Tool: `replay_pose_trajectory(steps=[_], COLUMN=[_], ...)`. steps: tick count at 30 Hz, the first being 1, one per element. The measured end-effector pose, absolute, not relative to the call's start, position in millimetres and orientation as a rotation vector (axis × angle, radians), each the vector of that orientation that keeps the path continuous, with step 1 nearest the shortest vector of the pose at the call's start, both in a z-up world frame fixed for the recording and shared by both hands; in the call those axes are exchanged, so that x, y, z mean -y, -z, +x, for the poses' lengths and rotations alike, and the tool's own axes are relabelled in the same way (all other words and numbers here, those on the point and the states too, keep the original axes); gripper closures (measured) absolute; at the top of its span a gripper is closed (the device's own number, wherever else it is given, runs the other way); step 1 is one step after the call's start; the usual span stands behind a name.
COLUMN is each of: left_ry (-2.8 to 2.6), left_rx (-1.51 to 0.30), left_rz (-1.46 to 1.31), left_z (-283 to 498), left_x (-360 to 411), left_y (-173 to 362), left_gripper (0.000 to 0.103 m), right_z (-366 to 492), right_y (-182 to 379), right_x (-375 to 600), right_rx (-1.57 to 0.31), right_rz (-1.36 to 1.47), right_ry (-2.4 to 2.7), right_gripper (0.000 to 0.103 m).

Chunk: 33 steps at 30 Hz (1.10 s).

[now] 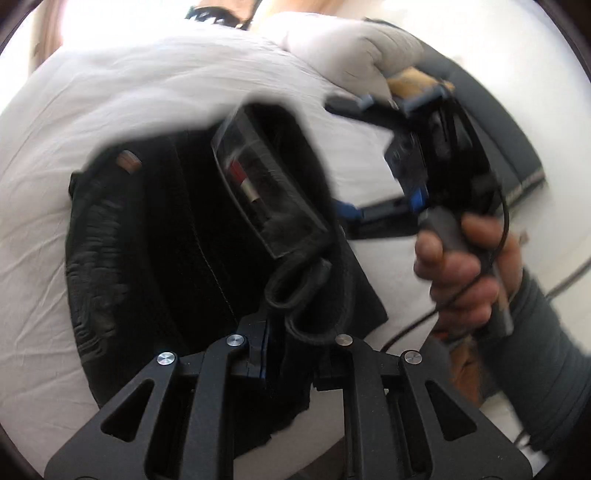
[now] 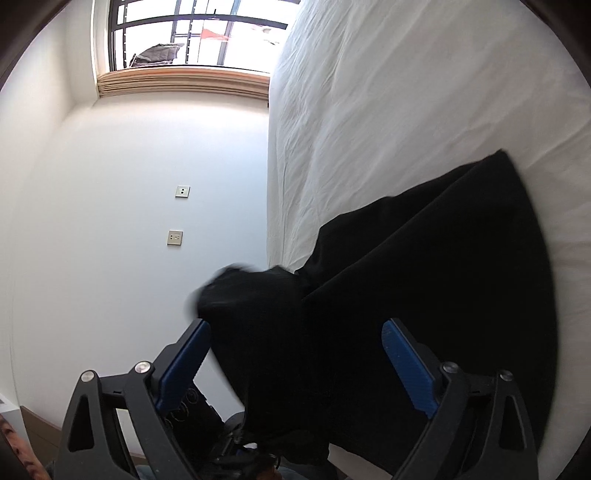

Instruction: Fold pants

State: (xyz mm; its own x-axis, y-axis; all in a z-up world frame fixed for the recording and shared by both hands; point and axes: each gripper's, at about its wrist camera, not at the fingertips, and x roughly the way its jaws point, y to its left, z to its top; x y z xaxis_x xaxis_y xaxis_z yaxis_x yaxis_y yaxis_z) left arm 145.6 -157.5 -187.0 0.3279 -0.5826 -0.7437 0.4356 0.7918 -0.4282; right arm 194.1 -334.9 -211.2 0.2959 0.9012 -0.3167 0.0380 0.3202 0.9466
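Note:
Black pants [image 1: 192, 236] lie on a white bed sheet [image 1: 122, 99], waistband and inner label up. My left gripper [image 1: 291, 332] is shut on the pants' waistband edge and drawstring loop. The right gripper [image 1: 384, 206] shows in the left wrist view, held by a hand at the right, its jaws apart. In the right wrist view the black pants [image 2: 424, 266] spread over the bed [image 2: 406, 92]. My right gripper [image 2: 295, 350] is open, its blue pads [image 2: 406, 365] on either side of a bunched fold of the fabric, not pinching it.
A white pillow [image 1: 343, 48] lies at the head of the bed. A white wall with two sockets [image 2: 175, 237] and a window [image 2: 192, 33] stand beside the bed. A cable [image 1: 502, 236] trails from the right gripper.

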Motion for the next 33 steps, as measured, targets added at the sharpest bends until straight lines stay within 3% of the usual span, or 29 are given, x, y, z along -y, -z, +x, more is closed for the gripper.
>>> replay_pose_trajectory(steps=[11,13,15,16,18,20,33], left_ry=[0.668,0.67,0.67,0.669,0.671,0.682,0.723], left_rx=[-0.935,-0.93,-0.926,-0.924,-0.919,-0.906,-0.951], left_rz=[0.113,0.129,0.145,0.147,0.15,0.154,0.197], left_z=[92.2,86.9,80.8,79.7,80.2,80.8,104.9], left_x=[203.8,210.9,210.6,215.2,221.8,235.8,271.4], left_y=[179.8,178.2,177.1,176.5,173.8,166.2,188.5], left_gripper=[0.089,0.089,0.089,0.089,0.089,0.089,0.089], right_z=[196.6,195.4,195.4,195.1,193.7,192.5,207.5], right_y=[208.4,207.6,209.4,209.1,201.1,195.8,215.5], right_x=[321.4,315.2,311.8,313.5,315.6,321.5,355.1], right_rx=[-1.241,-1.265,-1.288,-1.285,-1.26,-1.244,-1.25], right_rz=[0.828,0.735,0.678,0.666,0.617,0.597,0.582], right_ry=[-0.808,-0.783,-0.767,-0.764,-0.755,-0.743,-0.668], right_gripper=[0.006,0.019,0.045,0.05,0.071,0.078,0.082])
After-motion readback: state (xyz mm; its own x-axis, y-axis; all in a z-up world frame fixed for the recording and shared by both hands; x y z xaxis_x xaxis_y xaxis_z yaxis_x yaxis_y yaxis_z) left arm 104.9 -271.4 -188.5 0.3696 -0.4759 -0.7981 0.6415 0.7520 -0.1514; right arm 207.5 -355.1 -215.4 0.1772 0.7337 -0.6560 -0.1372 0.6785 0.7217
